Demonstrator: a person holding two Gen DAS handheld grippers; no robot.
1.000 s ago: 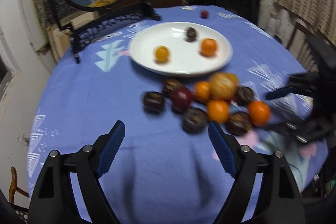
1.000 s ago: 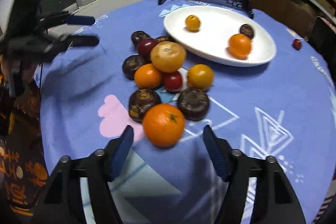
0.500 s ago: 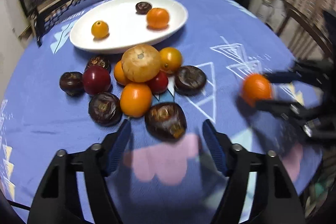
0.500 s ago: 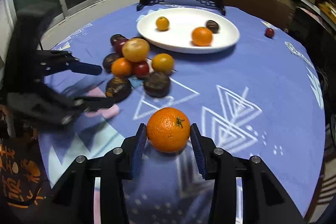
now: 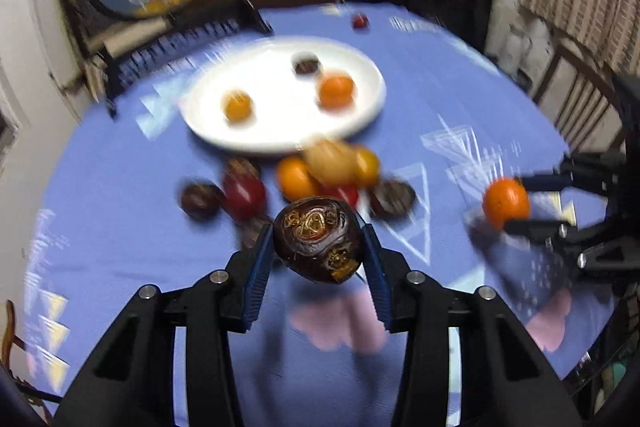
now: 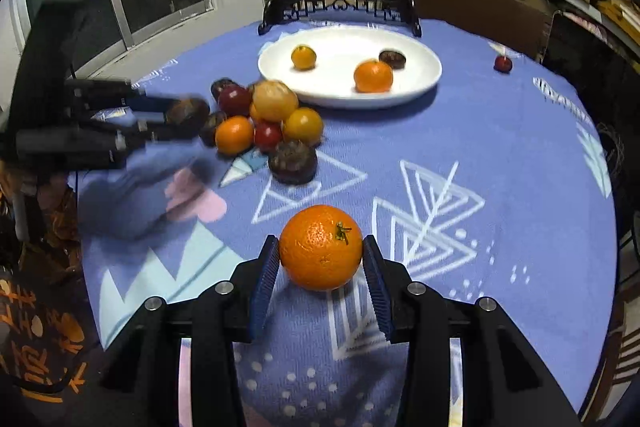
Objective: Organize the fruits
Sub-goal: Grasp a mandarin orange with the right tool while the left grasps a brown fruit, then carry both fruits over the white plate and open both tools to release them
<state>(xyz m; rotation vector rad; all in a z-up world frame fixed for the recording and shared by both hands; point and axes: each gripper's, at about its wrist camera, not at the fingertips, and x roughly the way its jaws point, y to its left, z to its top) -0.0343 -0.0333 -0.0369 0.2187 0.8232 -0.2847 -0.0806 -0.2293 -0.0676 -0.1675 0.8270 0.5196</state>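
Note:
In the left wrist view my left gripper (image 5: 316, 229) is closing its jaws, and the blue pads press both sides of a dark brown wrinkled fruit (image 5: 316, 251) held above the cloth. My right gripper (image 6: 320, 241) is shut on an orange (image 6: 320, 251), also off the table. The white plate (image 6: 420, 67) at the back holds a small yellow fruit (image 6: 303, 57), an orange and a dark fruit. A pile of mixed fruit (image 6: 276, 101) lies in front of the plate. The left gripper (image 6: 160, 119) also shows at the left in the right wrist view.
A round painted screen on a black stand (image 6: 338, 7) stands behind the plate. One small red fruit (image 6: 503, 63) lies alone at the far right. The blue patterned cloth (image 6: 500, 155) covers a round table. A window is at the left and shelves at the back.
My left gripper moved up to the pile, shut on the dark brown fruit and lifted it. My right gripper shut on the orange and raised it off the cloth.

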